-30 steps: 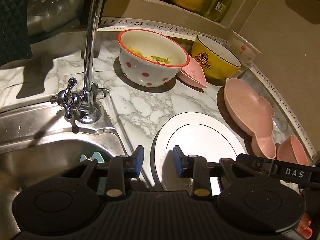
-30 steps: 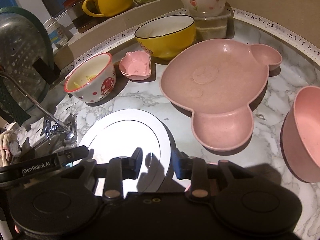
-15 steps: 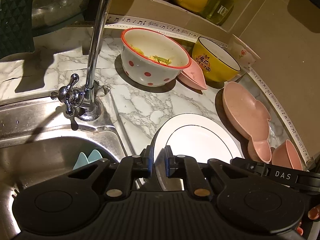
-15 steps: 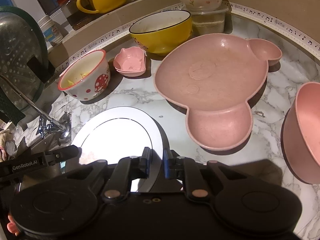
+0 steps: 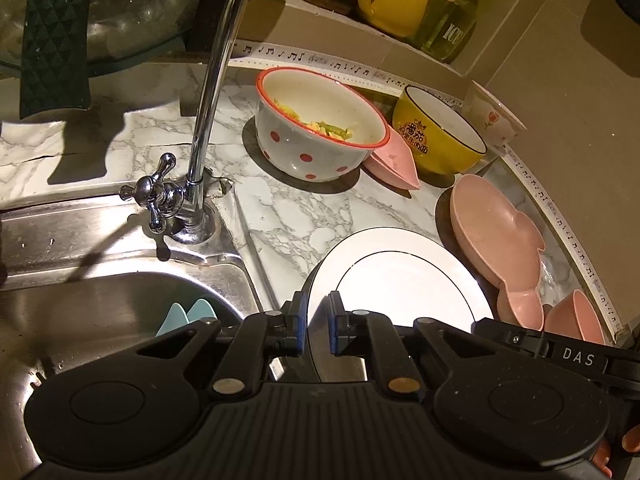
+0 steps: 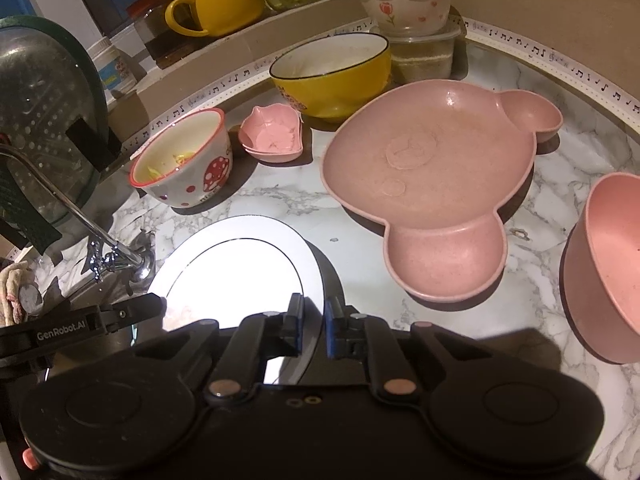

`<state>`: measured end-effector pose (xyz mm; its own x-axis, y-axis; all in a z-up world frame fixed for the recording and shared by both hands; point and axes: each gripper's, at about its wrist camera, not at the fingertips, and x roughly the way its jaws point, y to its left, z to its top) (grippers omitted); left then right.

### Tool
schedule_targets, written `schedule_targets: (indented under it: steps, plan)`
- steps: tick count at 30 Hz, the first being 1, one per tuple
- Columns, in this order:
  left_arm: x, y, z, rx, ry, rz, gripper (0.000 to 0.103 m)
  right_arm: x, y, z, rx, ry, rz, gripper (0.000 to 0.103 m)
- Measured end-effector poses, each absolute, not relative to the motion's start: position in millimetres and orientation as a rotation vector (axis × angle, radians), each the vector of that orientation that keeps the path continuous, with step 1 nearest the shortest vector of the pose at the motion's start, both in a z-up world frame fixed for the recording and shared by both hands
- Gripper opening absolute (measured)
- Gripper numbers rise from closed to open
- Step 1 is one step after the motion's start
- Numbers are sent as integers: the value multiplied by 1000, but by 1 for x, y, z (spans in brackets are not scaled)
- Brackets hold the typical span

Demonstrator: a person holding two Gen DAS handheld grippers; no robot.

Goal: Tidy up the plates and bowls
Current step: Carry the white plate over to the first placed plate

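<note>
**Left wrist view: both tongs clamped on the white plate rim**

Left wrist view, lower centre: the left tongs have just been closing and now pinch the near left rim of the white plate. In the right wrist view, lower centre, the right tongs have likewise just been closing and grip the near right rim of the same plate. The plate lies on the marble worktop, just beside the sink.

Progress, judged from the layout: early. Nothing is stacked yet; the plate is gripped but appears not yet lifted.

Items left, right wrist view:
- Pink divided plate, centre right, near the white plate.
- Pink bowl, right edge.
- Yellow bowl, upper centre.
- Small pink dish, between the yellow bowl and the spotted bowl, which holds food scraps.
- Flowered bowl, on a lidded container at the top.

Obstructions: the tap rises at the plate's left in the left wrist view. The pink divided plate crowds the opposite side.
</note>
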<state>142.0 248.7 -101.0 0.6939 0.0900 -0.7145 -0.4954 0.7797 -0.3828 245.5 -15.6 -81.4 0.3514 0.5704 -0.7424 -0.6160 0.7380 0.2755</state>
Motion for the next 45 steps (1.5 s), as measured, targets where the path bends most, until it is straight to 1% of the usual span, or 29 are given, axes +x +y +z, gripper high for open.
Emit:
schedule_targets:
  steps: [13, 25, 45]
  plan:
    - [143, 214, -74, -575, 730, 302, 10, 235, -58, -54, -2, 920, 727, 9]
    - [154, 152, -62, -534, 760, 207, 10, 228, -125, -35, 68, 892, 624, 8]
    - [178, 36, -48, -425, 799, 29, 10, 215, -254, -30, 186, 847, 487, 8]
